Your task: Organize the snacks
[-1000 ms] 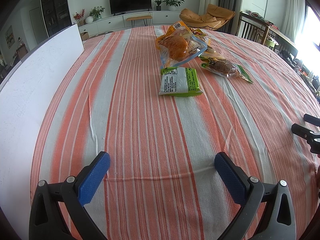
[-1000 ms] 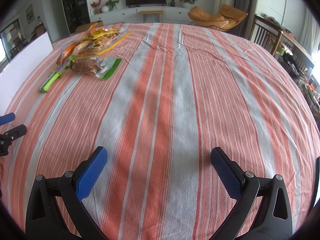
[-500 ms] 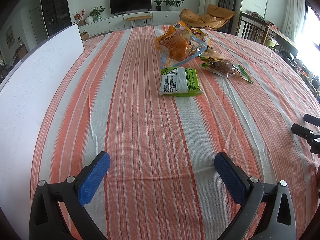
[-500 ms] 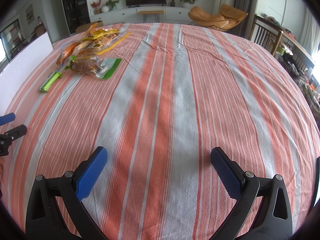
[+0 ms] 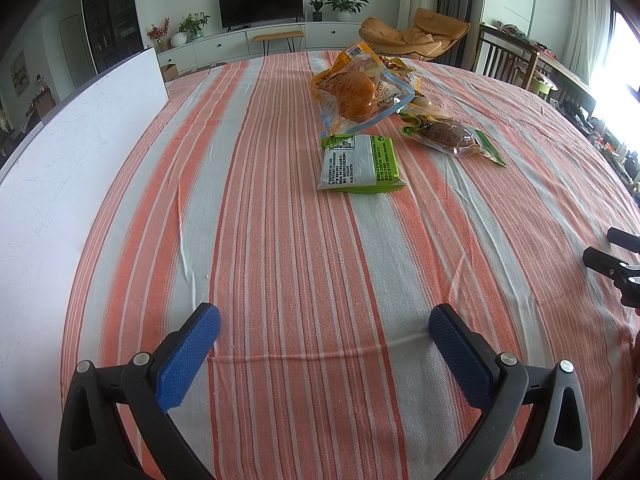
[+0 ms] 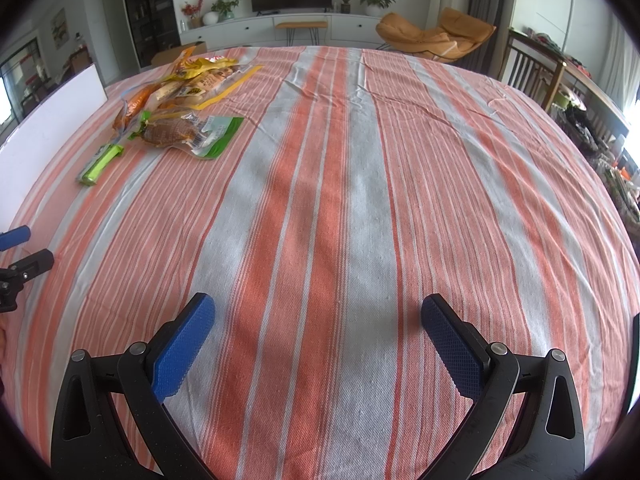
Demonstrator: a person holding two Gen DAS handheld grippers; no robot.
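On a striped tablecloth, the left gripper and right gripper hover low with jaws spread wide, holding nothing. Well beyond them lie the snacks: a green-and-white packet, a clear bag of orange snacks just behind, and a brown vacuum-packed snack to their right.

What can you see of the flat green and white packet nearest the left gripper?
The green and white packet is a flat, sealed, rectangular pouch, glossy like plastic film. Its up-facing side is a white panel of small print with a barcode near the far edge; bright green runs along the right side and rim. It lies flat on the striped tablecloth, closest of the snacks. Its far edge meets or slips just under the blue-edged clear bag. Nothing grips it.
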